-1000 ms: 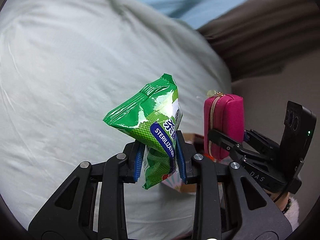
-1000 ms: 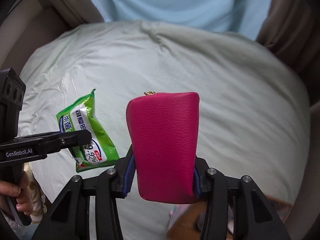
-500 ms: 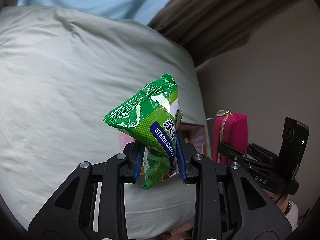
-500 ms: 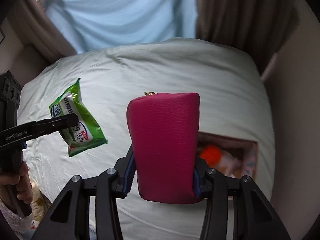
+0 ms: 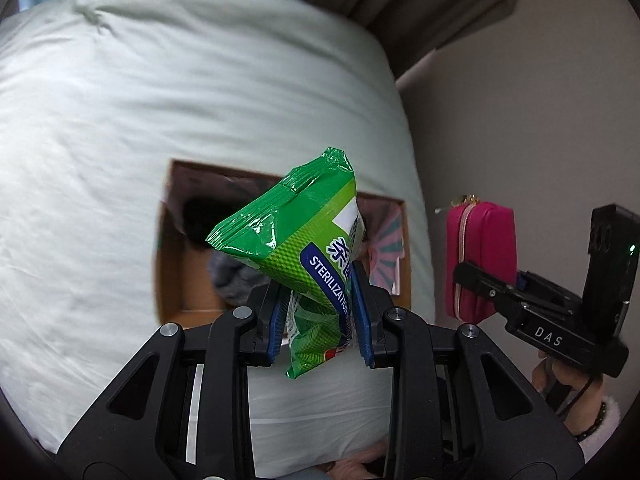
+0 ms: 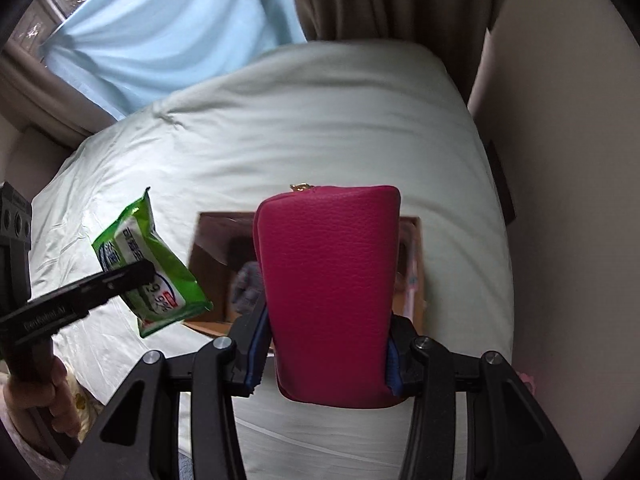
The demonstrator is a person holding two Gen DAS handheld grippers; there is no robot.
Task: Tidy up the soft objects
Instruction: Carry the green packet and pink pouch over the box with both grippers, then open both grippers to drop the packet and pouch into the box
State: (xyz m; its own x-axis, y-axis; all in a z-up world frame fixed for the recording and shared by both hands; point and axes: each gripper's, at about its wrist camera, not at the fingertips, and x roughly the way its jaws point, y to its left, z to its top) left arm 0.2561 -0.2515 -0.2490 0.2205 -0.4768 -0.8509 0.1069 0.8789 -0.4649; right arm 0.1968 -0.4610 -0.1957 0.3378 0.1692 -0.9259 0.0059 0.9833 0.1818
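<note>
The left gripper [image 5: 320, 312] clamps the green wipes pack [image 5: 296, 248] above the open cardboard box [image 5: 188, 312] on the bed [image 5: 100, 140]. The right gripper [image 6: 324, 356] grips the pink pouch [image 6: 328, 292] above it too. Better to lower each one inside the box walls before releasing.

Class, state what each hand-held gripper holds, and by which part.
Left hand-held gripper: green wipes pack, near its lower end. Right hand-held gripper: pink pouch, across its lower sides.
</note>
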